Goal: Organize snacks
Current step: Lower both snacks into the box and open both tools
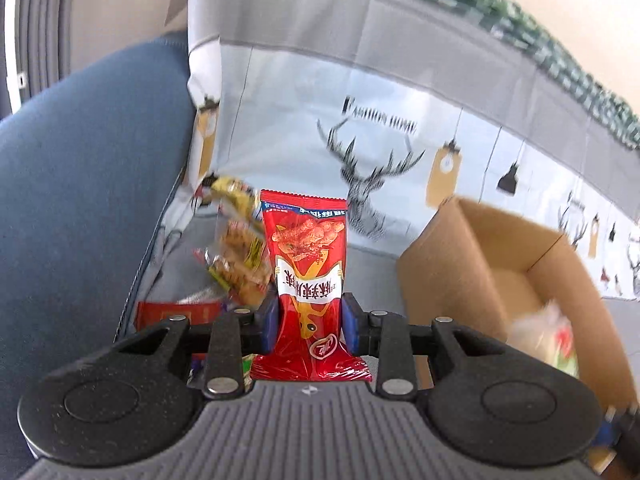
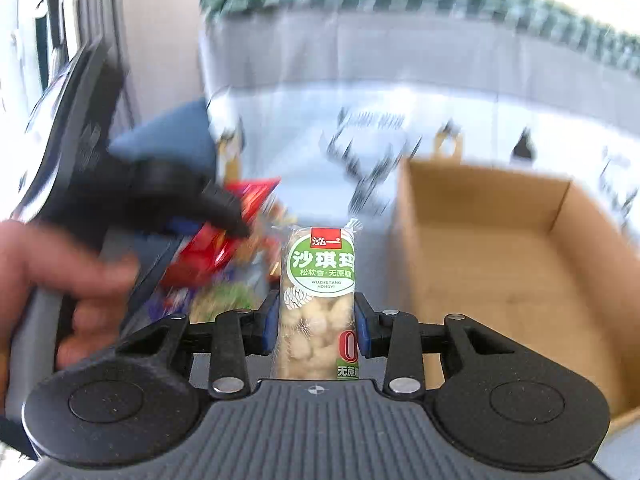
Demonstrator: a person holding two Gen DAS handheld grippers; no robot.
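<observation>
1. Red foil filled the middle of the left wrist view: the left gripper (image 1: 309,326) had its jaws clamped on a red snack packet (image 1: 306,264), which stood upright between the blue pads.
2. Behind it, at centre left, a blurred pile of snacks (image 1: 236,256) lay on the deer-print cloth (image 1: 360,120), with a blue cushion (image 1: 80,184) filling the left side.
3. Over at the right of that frame sat the open cardboard box (image 1: 460,248), something pale and blurred showing at its lower right.
4. In the right wrist view, the right gripper (image 2: 316,326) had its jaws closed on a clear sachima bar (image 2: 320,276) with a green label, held upright at frame centre.
5. At left in that view, a hand (image 2: 52,276) gripped the other tool, the red packet a blur in its jaws.
6. The box (image 2: 520,280) took up the right side, its floor bare where visible.
</observation>
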